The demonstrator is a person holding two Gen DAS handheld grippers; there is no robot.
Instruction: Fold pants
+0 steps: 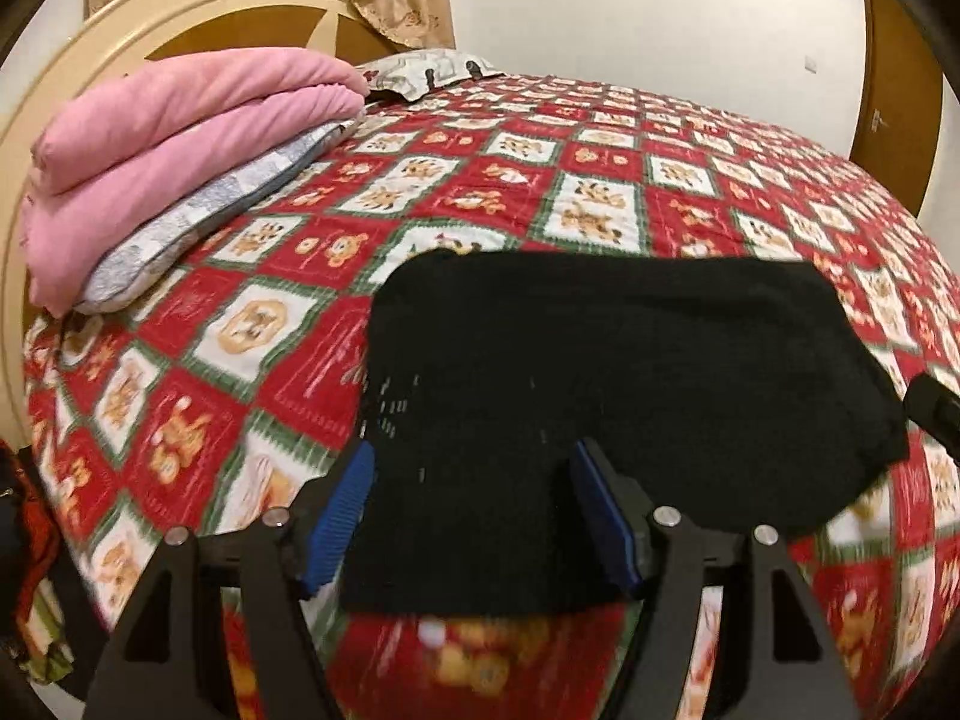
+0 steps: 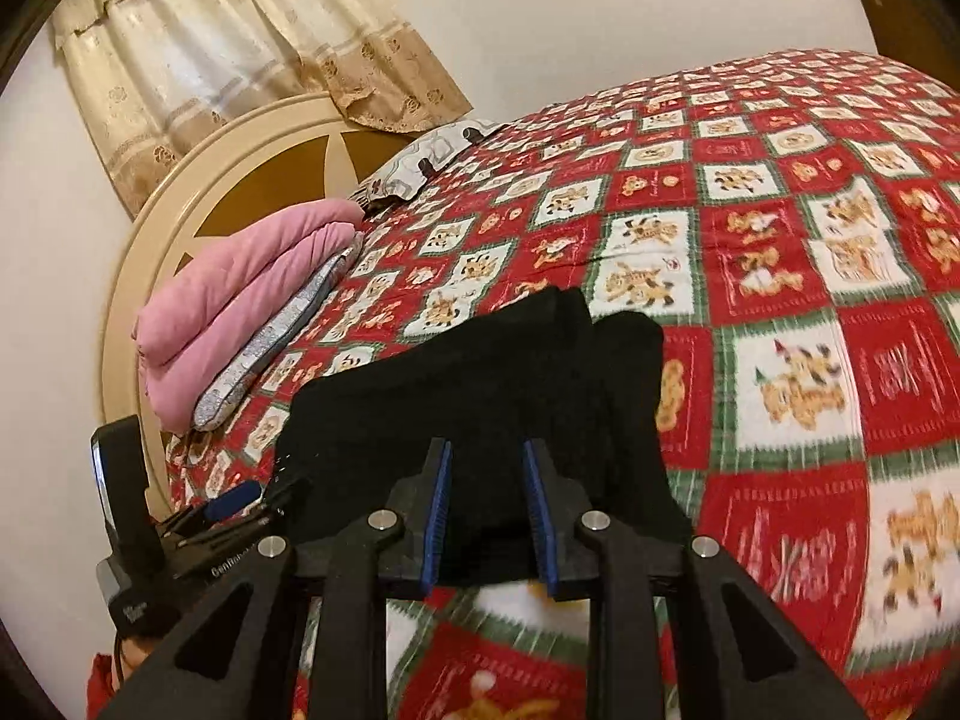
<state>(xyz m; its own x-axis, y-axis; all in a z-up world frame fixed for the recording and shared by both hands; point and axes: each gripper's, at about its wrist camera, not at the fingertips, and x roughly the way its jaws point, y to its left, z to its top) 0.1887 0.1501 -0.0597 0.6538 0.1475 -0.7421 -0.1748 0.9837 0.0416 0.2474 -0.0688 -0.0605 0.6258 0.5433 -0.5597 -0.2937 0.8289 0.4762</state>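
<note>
Black pants (image 1: 630,372), folded into a thick dark pile, lie on the red checked bedspread (image 1: 480,180). My left gripper (image 1: 471,510) stands open, tilted down over the near edge of the pile, with black cloth filling the wide gap between its blue pads. In the right wrist view the pants (image 2: 480,390) rise in a ridge at their far end. There my right gripper (image 2: 486,504) is shut on the near edge of the cloth, its blue pads close together. The left gripper's fingers (image 2: 234,498) show at the pile's left corner.
A folded pink blanket (image 1: 180,138) lies on a grey pillow (image 1: 198,222) by the cream headboard (image 1: 72,96). A second patterned pillow (image 1: 426,72) sits further back. Beige curtains (image 2: 210,60) hang behind. The bedspread spreads wide to the right (image 2: 810,300).
</note>
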